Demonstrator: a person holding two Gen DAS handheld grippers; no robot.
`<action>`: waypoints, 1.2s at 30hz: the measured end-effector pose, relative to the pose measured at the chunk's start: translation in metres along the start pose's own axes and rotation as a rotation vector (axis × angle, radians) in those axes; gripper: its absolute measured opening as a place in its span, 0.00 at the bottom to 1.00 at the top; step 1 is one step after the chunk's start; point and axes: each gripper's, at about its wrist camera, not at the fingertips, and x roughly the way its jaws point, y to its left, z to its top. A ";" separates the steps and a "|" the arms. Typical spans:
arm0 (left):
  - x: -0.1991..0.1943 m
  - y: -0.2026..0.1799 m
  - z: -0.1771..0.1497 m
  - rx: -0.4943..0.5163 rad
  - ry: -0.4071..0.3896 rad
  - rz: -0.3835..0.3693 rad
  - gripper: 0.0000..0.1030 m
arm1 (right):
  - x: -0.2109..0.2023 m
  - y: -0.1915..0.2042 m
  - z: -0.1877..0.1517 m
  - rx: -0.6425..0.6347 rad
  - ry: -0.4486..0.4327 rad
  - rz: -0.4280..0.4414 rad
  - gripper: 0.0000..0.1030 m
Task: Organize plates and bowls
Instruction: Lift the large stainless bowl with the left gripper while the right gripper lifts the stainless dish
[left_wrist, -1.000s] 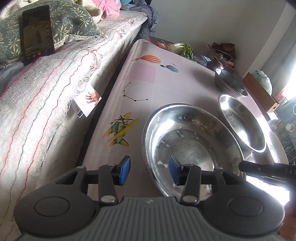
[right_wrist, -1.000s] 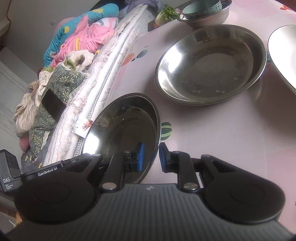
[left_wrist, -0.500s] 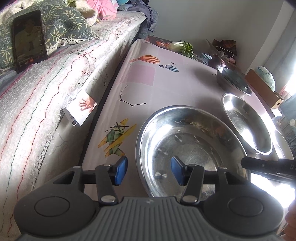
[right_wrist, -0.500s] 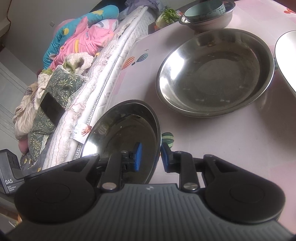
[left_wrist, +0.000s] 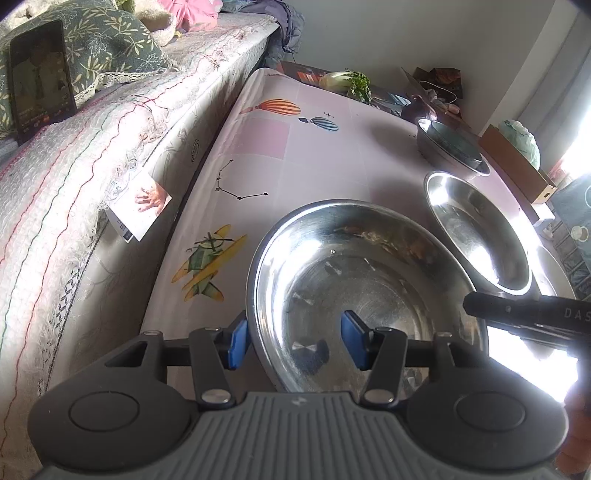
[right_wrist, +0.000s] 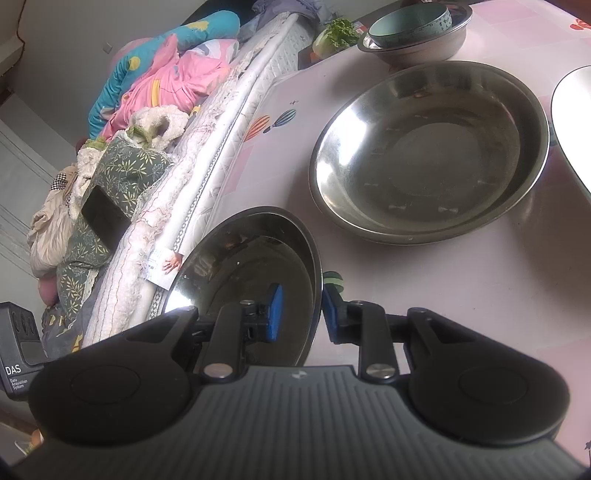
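Observation:
A wide steel plate (left_wrist: 369, 280) fills the near middle of the left wrist view. My left gripper (left_wrist: 295, 343) is open and straddles the plate's near-left rim, one blue pad outside and one inside, with neither pressing. In the right wrist view the same plate (right_wrist: 251, 266) stands tilted, and my right gripper (right_wrist: 301, 314) is shut on its rim. A second steel plate (right_wrist: 428, 155) lies flat behind it, and a third (right_wrist: 572, 125) is cut off at the right edge. At the back a steel bowl (right_wrist: 413, 48) holds a teal bowl (right_wrist: 410, 22).
The pink patterned table (left_wrist: 295, 173) runs along a bed (left_wrist: 92, 166) on its left, with a phone (left_wrist: 40, 77) propped on a pillow and a card (left_wrist: 142, 203) hanging in the gap. Greens (left_wrist: 351, 83) and a cardboard box (left_wrist: 517, 166) sit past the far edges.
My left gripper's jaws have widened a little, and the plate's rim now sits closer to its left pad. The right gripper keeps its hold on the plate's rim, with the view barely shifted.

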 end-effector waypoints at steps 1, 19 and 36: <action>-0.001 0.000 -0.001 0.000 0.005 -0.006 0.51 | -0.001 -0.001 0.000 0.002 -0.001 0.001 0.23; 0.010 -0.013 0.001 0.062 -0.014 0.057 0.51 | -0.001 -0.002 0.003 -0.024 -0.012 -0.009 0.23; 0.014 -0.014 0.004 0.067 -0.013 0.067 0.51 | 0.004 0.000 0.003 -0.027 -0.006 -0.021 0.23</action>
